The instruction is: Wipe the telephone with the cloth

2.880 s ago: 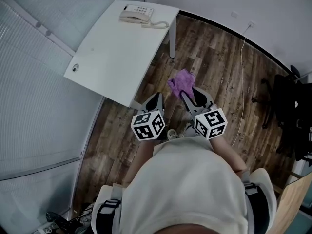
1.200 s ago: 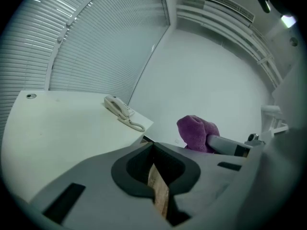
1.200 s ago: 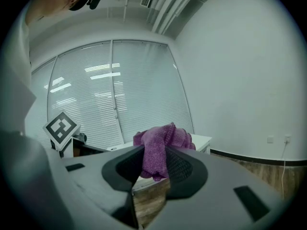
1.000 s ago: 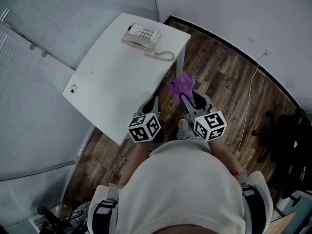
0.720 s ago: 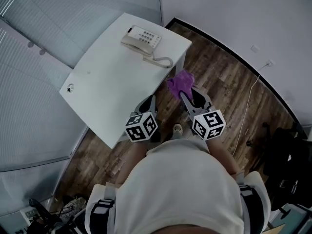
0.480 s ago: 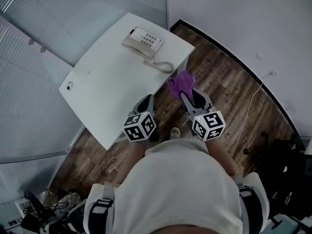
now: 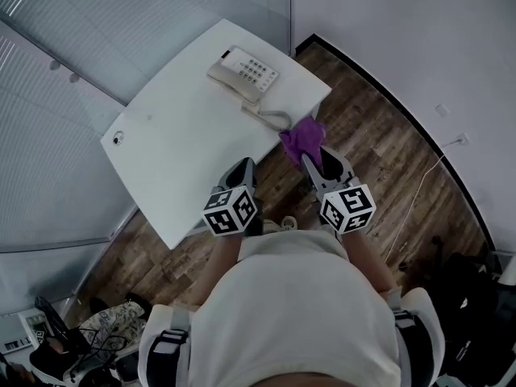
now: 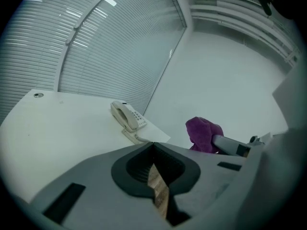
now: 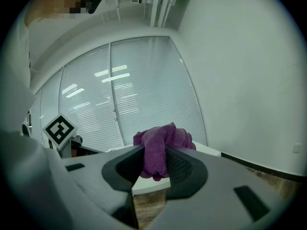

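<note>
The right gripper (image 7: 315, 158) is clenching a bunched purple cloth (image 7: 302, 135) just right of centre in the head view. In the right gripper view the cloth (image 9: 160, 145) is sitting squeezed between the two dark pads and bulging above them. The left gripper (image 7: 242, 169) is resting clamped shut with nothing in it; in its own view the jaws are meeting at their tips (image 8: 153, 144), with only a sliver of wooden floor showing below them.

The telephone (image 7: 242, 72) is lying at the upper centre of the head view, at the far end of a white table (image 7: 173, 147), handset on its cradle and keypad facing up. Its coiled cord (image 7: 272, 119) is trailing toward the table's right edge and is lying between the telephone and the cloth. The cloth is hanging beside that edge, close to the cord but not touching the telephone. In the left gripper view the telephone (image 8: 125, 115) is showing at centre left and the cloth (image 8: 204, 133) to its right.

A small round fitting (image 7: 118, 137) is sitting at the table's left corner. Slatted blinds (image 7: 56, 71) are filling the upper left. The wooden floor (image 7: 379, 160) is running down the right, with a thin white cable (image 7: 418, 204) crossing it. A tangle of wires (image 7: 101, 333) is lying at the lower left.
</note>
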